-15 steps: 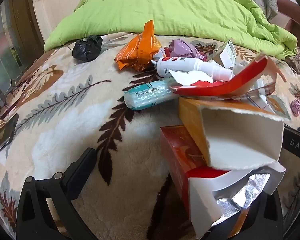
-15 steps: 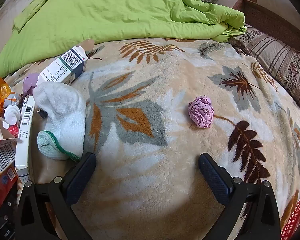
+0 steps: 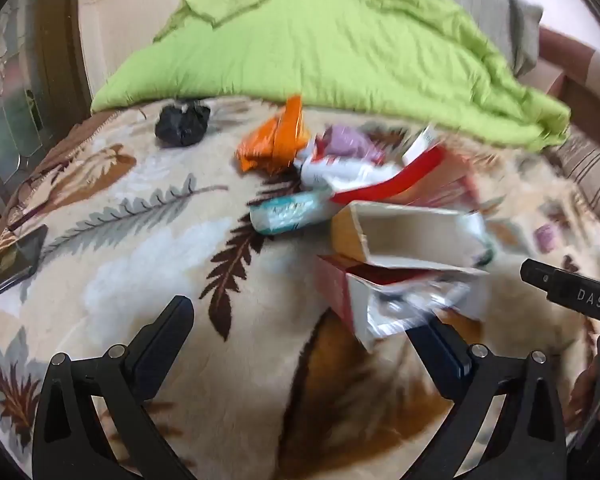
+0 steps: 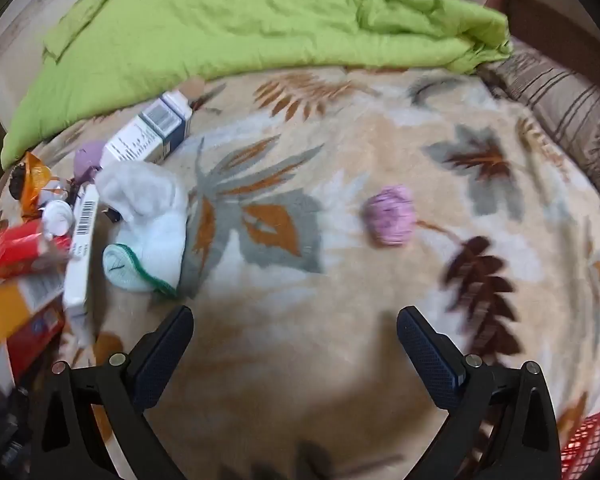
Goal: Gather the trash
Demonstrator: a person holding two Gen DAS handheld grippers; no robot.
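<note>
Hovering over the leaf-print blanket (image 4: pixel 300 288), the right gripper (image 4: pixel 295 338) has its fingers spread wide with nothing between them; the crumpled purple wad (image 4: pixel 390 220) lies ahead of the right finger, apart from everything else. The left gripper (image 3: pixel 300 328) is equally spread and empty, the torn red-and-white carton (image 3: pixel 380 292) just beyond its right finger at the near edge of the trash heap (image 3: pixel 340 184). Risks, as I judge: pads snagging plush pile, the light wad rolling off, or a nudged carton toppling the heap.

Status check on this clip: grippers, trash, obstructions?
Left gripper and right gripper open, empty. Crumpled pink paper ball lies loose ahead of right. Nothing blocking it.
</note>
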